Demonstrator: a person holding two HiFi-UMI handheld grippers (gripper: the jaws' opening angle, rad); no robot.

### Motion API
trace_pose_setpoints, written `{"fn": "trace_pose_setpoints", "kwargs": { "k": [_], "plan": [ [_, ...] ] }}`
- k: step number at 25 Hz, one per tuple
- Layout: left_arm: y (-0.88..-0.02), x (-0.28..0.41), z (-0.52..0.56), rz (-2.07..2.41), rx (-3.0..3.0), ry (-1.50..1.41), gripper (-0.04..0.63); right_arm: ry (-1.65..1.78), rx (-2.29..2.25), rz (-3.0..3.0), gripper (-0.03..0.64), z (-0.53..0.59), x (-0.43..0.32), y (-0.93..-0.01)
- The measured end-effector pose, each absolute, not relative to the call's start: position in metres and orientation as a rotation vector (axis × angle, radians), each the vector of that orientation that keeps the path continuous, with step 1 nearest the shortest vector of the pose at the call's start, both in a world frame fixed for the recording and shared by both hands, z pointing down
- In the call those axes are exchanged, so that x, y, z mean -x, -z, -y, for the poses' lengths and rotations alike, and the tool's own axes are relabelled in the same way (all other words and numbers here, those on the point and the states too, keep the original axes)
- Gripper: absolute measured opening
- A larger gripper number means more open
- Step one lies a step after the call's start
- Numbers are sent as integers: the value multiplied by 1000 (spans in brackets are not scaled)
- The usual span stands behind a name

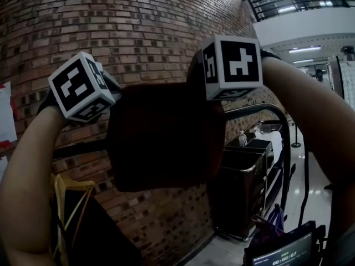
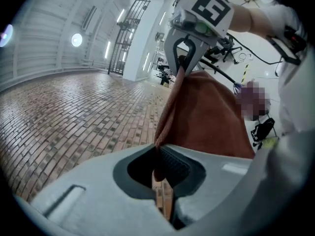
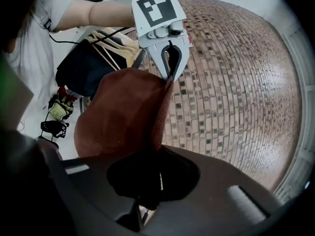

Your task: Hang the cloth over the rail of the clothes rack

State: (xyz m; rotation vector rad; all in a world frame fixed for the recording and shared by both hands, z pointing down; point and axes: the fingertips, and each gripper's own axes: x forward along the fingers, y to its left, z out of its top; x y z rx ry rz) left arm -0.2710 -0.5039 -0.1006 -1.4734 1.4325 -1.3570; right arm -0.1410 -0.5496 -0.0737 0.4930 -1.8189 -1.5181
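i hold rust-brown square cloth spread in mid-air, my left gripper and right gripper each clamped on a top corner. dark metal rack rail beyond it, cloth not yet over; draping and release left.

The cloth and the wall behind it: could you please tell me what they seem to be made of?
The cloth looks like soft, matte textile, perhaps terry: rust-brown, finely nubbed, hanging in folds. The wall looks like rough, matte brick: staggered reddish and dark blocks with pale mortar lines.
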Motion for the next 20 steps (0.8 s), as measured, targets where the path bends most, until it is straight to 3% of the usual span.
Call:
{"fn": "trace_pose_setpoints", "kwargs": {
  "k": [10,20],
  "plan": [
    [35,292,526,-1231,1751,1717,12,1191,-253,1900,21,580,158,36],
    [0,291,530,-1105,1921,1849,12,988,-106,1874,21,586,157,-2]
  ]
}}
